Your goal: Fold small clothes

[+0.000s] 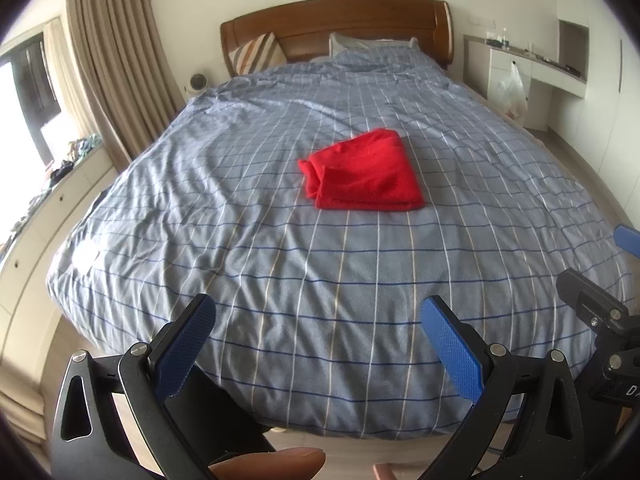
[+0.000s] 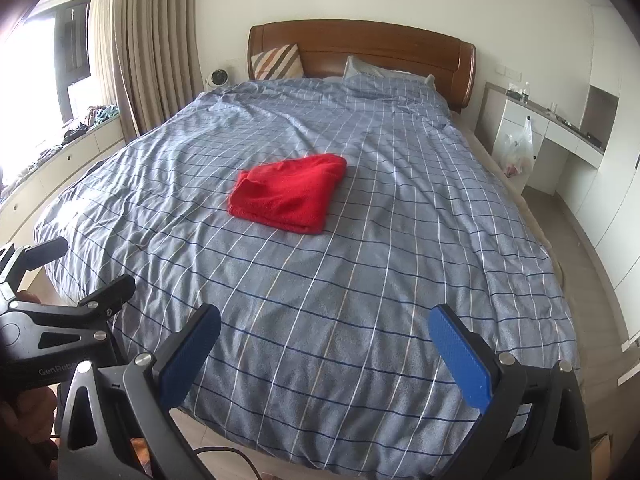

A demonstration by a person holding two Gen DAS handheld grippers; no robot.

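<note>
A red garment point(image 1: 362, 172) point(image 2: 289, 192) lies folded into a compact rectangle near the middle of a bed covered by a blue checked duvet point(image 1: 280, 264) point(image 2: 360, 264). My left gripper point(image 1: 320, 312) hovers open above the foot of the bed, well short of the garment, with nothing between its blue pads. My right gripper point(image 2: 326, 322) is likewise open and empty over the bed's foot, the garment far ahead and to its left. Each gripper's black frame shows at the edge of the other's view.
A wooden headboard point(image 1: 340, 24) with pillows closes the far end. Beige curtains point(image 1: 112, 60) and a window bench with clutter run along the left. A white desk point(image 2: 560, 132) with a plastic bag stands at the right, with bare floor beside the bed.
</note>
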